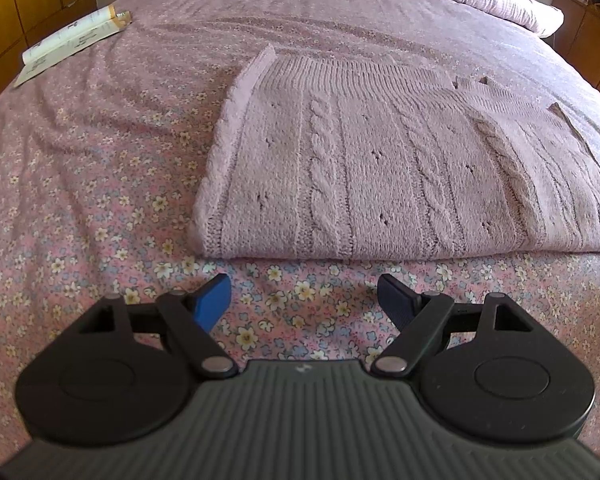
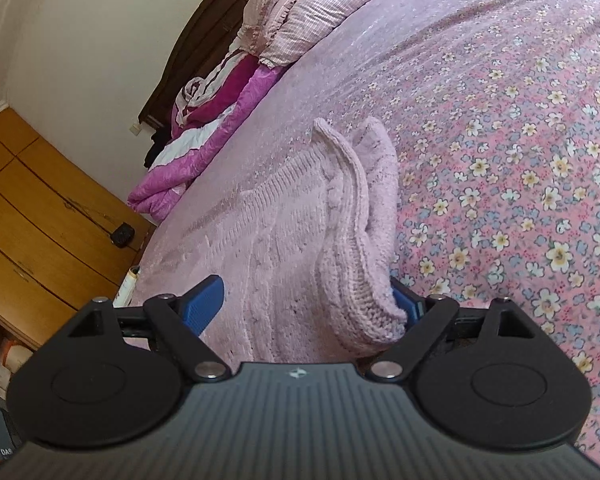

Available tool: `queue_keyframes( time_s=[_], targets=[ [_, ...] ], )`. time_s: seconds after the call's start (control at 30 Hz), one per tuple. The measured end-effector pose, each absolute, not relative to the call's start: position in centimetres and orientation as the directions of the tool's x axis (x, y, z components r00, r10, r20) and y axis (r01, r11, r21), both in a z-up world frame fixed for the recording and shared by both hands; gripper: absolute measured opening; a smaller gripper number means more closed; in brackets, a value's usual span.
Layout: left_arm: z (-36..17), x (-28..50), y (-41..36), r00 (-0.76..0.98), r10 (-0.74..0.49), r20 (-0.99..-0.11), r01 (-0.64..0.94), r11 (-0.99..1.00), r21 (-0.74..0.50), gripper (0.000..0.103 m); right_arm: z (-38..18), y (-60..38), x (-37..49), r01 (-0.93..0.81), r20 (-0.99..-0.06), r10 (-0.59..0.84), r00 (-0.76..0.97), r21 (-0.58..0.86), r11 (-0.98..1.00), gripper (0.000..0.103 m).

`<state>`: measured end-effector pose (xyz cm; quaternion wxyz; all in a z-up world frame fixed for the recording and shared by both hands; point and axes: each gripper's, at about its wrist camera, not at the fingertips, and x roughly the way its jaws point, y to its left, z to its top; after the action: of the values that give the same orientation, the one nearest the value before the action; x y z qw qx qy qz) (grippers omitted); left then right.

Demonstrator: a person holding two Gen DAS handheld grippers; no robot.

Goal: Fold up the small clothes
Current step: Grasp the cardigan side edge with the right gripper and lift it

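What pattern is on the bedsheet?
Small flowers on pink bedsheet, clearest in the left wrist view.

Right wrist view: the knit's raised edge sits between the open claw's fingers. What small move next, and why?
Probably close the right claw on the raised edge of the pink knit sweater. Its fingers stand wide apart, with that edge between them against one finger, not pinched. The left claw is open too, short of the sweater's near fold, so nothing is gripped yet.

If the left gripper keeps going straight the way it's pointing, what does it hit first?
Probably the floral bedsheet, just short of the knitted sweater's near folded edge. The left gripper is open and empty.
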<state>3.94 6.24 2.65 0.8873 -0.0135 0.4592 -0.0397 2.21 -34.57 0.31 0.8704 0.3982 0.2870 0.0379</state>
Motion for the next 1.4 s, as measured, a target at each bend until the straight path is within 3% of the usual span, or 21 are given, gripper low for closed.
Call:
queue_keyframes(
  time_s=[0.1, 0.23, 0.33, 1.17, 1.4],
  targets=[
    [2.6, 4.0, 6.2, 0.575, -0.082, -0.814, 0.059, 0.997, -0.059, 0.082, 0.3, -34.7, 2.3, 0.173, -0.465, 0.285, 0.838, 0.723, 0.669, 0.084],
    [2.5, 4.0, 6.2, 0.574, -0.080, -0.815, 0.060, 0.997, -0.055, 0.082, 0.1, -35.4, 2.2, 0.195, -0.469, 0.276, 0.839, 0.733, 0.652, 0.051],
    [2.5, 4.0, 6.2, 0.572, -0.078, -0.817, 0.063, 0.997, -0.051, 0.082, -0.5, -35.9, 2.0, 0.219, -0.477, 0.264, 0.839, 0.738, 0.638, 0.042],
    [2.4, 3.9, 5.8, 0.571, -0.059, -0.819, 0.075, 0.997, -0.020, 0.081, -1.7, -36.8, 2.3, 0.229, -0.455, 0.281, 0.845, 0.783, 0.579, 0.044],
    [2.5, 3.9, 5.8, 0.569, -0.061, -0.820, 0.080, 0.997, -0.019, 0.081, -1.5, -36.4, 2.3, 0.228, -0.468, 0.263, 0.843, 0.756, 0.614, 0.036]
  ],
)
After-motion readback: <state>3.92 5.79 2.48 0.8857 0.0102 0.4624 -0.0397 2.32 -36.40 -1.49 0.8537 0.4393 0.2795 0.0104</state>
